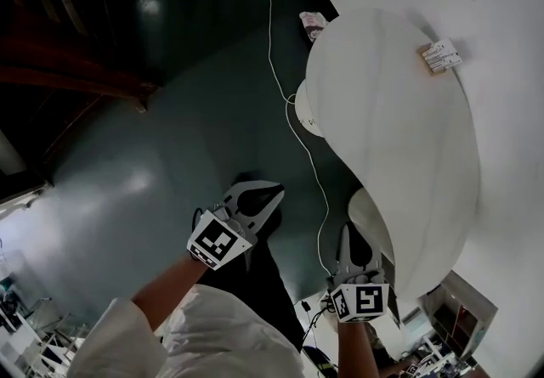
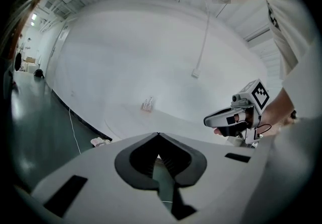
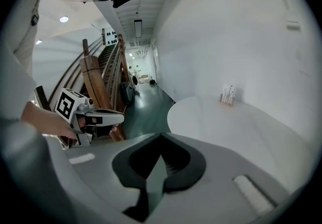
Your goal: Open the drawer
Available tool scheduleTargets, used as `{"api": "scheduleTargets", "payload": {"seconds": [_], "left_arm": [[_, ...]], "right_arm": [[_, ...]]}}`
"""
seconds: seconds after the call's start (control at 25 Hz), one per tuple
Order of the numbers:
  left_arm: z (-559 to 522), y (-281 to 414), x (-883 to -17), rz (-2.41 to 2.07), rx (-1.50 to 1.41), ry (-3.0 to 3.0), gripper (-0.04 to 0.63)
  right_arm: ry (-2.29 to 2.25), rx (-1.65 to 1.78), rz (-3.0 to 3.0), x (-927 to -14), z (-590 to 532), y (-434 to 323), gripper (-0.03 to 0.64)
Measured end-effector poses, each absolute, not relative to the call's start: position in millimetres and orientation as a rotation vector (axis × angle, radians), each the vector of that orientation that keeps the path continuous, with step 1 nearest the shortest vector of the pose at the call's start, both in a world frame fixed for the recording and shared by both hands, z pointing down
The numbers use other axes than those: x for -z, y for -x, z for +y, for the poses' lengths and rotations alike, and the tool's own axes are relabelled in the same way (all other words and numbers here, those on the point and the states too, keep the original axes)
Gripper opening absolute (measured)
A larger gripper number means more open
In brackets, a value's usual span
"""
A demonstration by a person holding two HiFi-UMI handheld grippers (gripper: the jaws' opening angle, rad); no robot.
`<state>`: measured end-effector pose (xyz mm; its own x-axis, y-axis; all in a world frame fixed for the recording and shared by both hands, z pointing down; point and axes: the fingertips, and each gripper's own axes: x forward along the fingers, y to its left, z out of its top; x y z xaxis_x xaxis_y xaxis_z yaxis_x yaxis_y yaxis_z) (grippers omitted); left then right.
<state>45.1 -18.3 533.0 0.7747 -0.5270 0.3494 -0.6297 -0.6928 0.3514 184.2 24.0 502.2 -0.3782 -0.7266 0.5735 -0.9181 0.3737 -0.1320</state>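
Observation:
No drawer shows in any view. My left gripper [image 1: 272, 194] hangs over the dark green floor, left of a white round table [image 1: 399, 138]. Its jaws meet at the tips with nothing between them [image 2: 158, 135]. My right gripper [image 1: 350, 230] is close to the table's near edge, also shut and empty [image 3: 161, 136]. Each gripper shows in the other's view: the right gripper [image 2: 209, 121] in the left gripper view, and the left gripper [image 3: 119, 116] in the right gripper view. The two are apart and level with each other.
A small white box [image 1: 440, 55] stands on the table top near the wall. A white cable [image 1: 289, 113] runs across the floor past the table. A small packet [image 1: 313, 24] lies on the floor. Dark wooden furniture [image 1: 76, 70] is at the far left.

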Motion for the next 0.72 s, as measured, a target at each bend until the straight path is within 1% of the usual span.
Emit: {"api": "scheduleTargets", "payload": {"seconds": [0.2,0.72], "left_arm": [[-27.2,-51.5,-581.6,-0.831,-0.333,-2.533,0.006],[-62.8,-65.4,-676.8,-0.826,-0.327,-2.571,0.006]], "right_arm": [[-1.439,-0.689,-2.176,-548.6,16.2,-174.9,0.011],[-1.352,-0.638,-2.127,-630.3,-10.0,-169.6,0.011]]}}
